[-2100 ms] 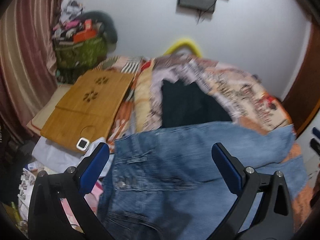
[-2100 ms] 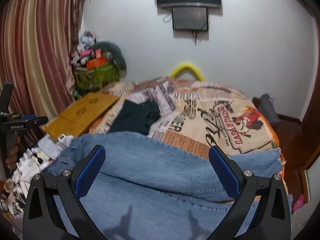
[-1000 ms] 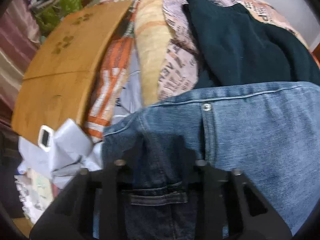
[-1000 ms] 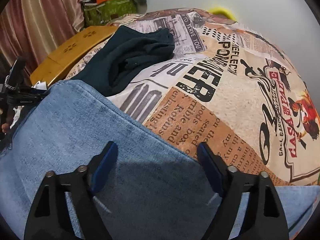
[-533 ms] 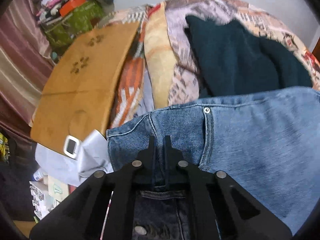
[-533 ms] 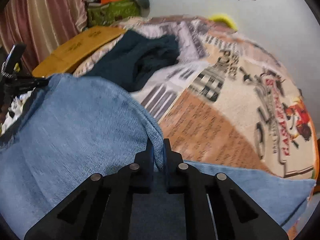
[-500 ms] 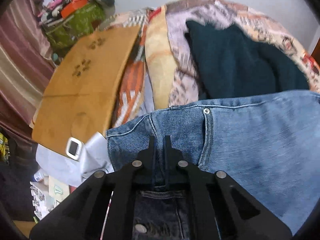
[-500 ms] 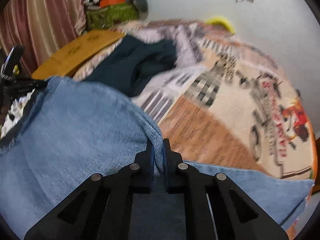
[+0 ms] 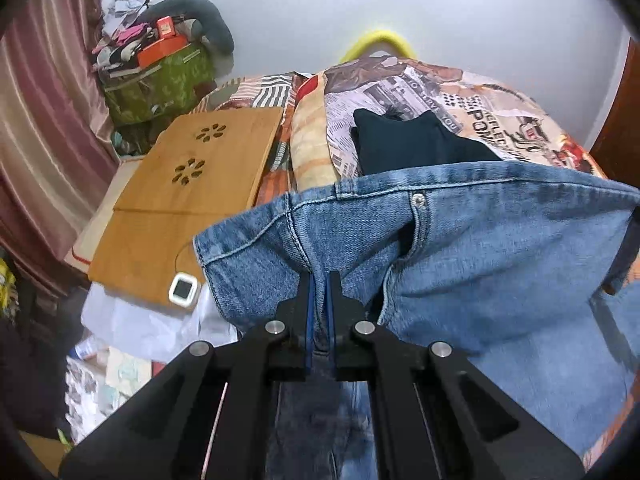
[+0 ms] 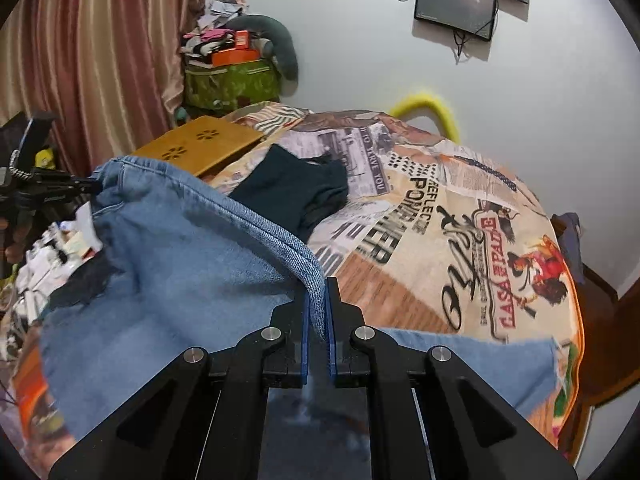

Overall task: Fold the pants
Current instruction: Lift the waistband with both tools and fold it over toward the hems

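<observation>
Blue denim jeans [image 9: 480,256] hang lifted above the bed, waistband end at the left. My left gripper [image 9: 319,280] is shut on the waistband by a belt loop, with a metal rivet [image 9: 418,199] showing to its right. In the right wrist view the jeans [image 10: 180,256] drape leftward from my right gripper [image 10: 317,286], which is shut on a folded edge of the denim. The left gripper [image 10: 90,187] shows there at far left, pinching the waistband corner. A pant leg [image 10: 472,364] trails right over the bedspread.
The bed has a newspaper-print spread [image 10: 460,240] with a dark folded garment [image 10: 296,192] on it. A bamboo lap tray [image 9: 188,200] lies at the bed's left edge. A green bag with clutter [image 10: 230,80], striped curtains [image 10: 100,52], a wall screen [image 10: 456,8].
Both grippers closed on the jeans and rose, lifting the denim off the bed. The views pulled back, so more of the wall and room shows.
</observation>
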`<state>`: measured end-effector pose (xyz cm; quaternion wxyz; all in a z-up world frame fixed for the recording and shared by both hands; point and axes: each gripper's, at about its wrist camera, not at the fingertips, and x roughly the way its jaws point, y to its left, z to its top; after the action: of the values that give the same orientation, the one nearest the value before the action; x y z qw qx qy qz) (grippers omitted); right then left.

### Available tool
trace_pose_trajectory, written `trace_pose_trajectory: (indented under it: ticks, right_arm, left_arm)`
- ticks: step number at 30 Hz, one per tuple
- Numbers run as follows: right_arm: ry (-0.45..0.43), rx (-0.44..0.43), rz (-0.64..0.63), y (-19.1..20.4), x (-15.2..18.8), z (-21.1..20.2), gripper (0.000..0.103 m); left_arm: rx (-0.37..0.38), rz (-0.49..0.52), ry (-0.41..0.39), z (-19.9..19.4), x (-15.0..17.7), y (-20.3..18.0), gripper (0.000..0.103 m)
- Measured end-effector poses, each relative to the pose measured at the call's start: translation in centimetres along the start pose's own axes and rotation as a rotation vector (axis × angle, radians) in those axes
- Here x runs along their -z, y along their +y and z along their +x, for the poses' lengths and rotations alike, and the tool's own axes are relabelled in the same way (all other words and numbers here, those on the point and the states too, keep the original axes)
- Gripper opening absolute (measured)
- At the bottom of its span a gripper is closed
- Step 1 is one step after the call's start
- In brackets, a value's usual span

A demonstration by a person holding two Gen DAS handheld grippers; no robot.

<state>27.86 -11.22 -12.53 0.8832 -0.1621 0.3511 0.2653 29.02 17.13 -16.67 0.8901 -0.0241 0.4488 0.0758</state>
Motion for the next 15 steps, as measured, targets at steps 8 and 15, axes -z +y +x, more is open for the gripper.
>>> trace_pose_trajectory:
  ticks: [8,15]
  right_arm:
    - [0.029,-0.032,-0.013,3.5,4.7,-3.1,0.006]
    - [0.077,-0.075,0.028,5.6,9.0,-3.9,0.006]
  left_arm:
    - [0.042,-0.005,0.031,-3.6,5.5,0.7,0.004]
    - [0.045,-0.020,0.106,-4.7,11.1,0.3,0.005]
